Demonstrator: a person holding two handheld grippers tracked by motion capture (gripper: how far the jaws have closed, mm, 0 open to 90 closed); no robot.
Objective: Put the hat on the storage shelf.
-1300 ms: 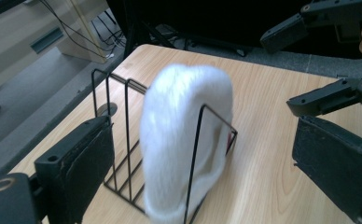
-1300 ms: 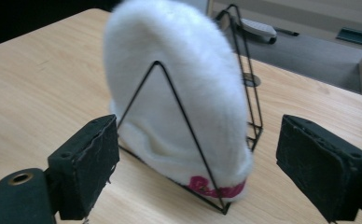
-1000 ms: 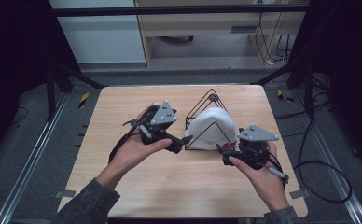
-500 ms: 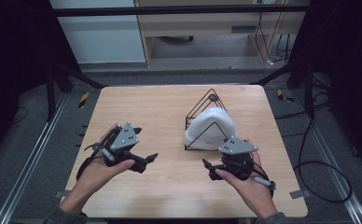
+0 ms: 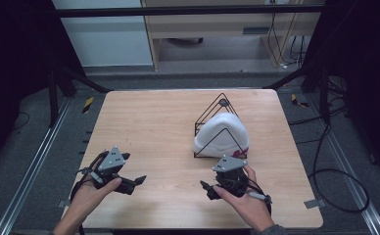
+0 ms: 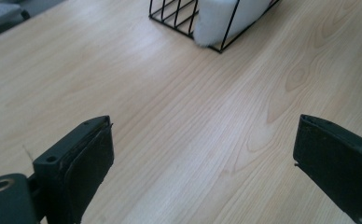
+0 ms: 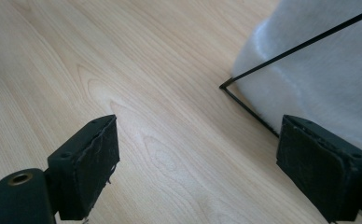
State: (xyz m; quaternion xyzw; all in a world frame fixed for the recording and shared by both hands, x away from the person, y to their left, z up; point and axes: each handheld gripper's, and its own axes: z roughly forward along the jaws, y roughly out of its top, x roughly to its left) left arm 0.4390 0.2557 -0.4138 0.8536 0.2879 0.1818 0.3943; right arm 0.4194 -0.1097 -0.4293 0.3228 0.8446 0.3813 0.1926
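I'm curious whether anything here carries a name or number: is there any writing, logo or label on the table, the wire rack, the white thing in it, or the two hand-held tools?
None can be read.
The wire rack, the white object in it and the table show no writing.
The left gripper and right gripper, with their grey plates, show no legible marks.
Yellow-and-black striped tape on the floor carries no words.

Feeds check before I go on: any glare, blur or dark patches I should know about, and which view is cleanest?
High view: table evenly lit, surroundings nearly black, whole frame a bit soft. Left gripper view: wood grain crisp, faint sheen, wire rack cropped at the top edge. Right gripper view: white fluffy item bright and close to washed out, near jaws slightly soft. The left gripper view is cleanest.
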